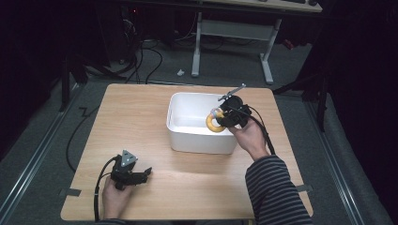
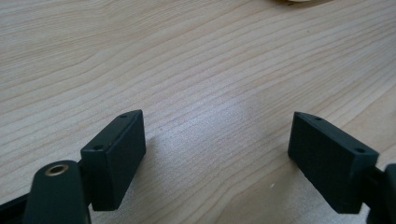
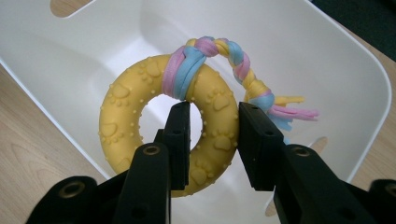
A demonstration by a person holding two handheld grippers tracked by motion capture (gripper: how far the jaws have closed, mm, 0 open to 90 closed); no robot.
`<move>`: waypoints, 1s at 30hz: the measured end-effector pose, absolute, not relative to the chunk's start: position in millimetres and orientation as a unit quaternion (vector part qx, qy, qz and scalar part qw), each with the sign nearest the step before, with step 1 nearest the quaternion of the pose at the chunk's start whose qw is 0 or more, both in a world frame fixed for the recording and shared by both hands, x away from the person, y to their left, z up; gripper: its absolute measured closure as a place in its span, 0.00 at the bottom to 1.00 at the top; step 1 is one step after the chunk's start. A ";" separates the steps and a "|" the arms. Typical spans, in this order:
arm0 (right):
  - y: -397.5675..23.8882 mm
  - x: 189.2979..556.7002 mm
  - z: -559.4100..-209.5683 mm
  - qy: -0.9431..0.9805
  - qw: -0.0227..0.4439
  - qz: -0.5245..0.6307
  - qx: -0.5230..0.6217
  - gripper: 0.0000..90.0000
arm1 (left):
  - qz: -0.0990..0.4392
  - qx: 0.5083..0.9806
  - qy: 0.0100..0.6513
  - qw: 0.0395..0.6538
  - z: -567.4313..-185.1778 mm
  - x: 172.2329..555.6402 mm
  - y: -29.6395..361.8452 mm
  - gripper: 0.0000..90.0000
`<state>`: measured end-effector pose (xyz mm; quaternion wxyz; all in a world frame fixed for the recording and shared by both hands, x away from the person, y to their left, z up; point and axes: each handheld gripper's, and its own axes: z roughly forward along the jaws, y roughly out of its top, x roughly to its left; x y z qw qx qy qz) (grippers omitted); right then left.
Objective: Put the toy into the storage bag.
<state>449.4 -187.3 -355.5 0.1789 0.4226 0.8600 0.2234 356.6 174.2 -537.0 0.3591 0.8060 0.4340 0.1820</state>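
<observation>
Yellow paw-print ring toy (image 3: 163,126) with pastel braided rope, held above white bin (image 3: 84,60)

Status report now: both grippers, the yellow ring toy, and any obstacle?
Right gripper shut on ring toy, over white bin. Left gripper open, on table. No obstacle.

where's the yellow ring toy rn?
The ring toy is clamped in the right tool, held over the right side of the white bin; in the high view it sits mid-table, right of centre.

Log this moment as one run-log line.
right hand-held gripper: shut on yellow ring toy, over white bin | left hand-held gripper: open, holding nothing, above table
</observation>
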 end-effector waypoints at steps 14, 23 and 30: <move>-178.3 454.4 -370.3 0.865 0.155 0.208 0.430 0.74 | 0.182 0.806 0.434 0.359 -537.0 356.6 174.2 0.22; -180.8 452.5 -369.5 0.862 0.146 0.223 0.432 0.69 | 0.182 0.806 0.434 0.359 -537.0 356.6 174.2 0.22; -188.3 440.9 -361.8 0.854 0.152 0.247 0.432 0.56 | 0.181 0.807 0.433 0.359 -537.0 356.9 174.1 0.21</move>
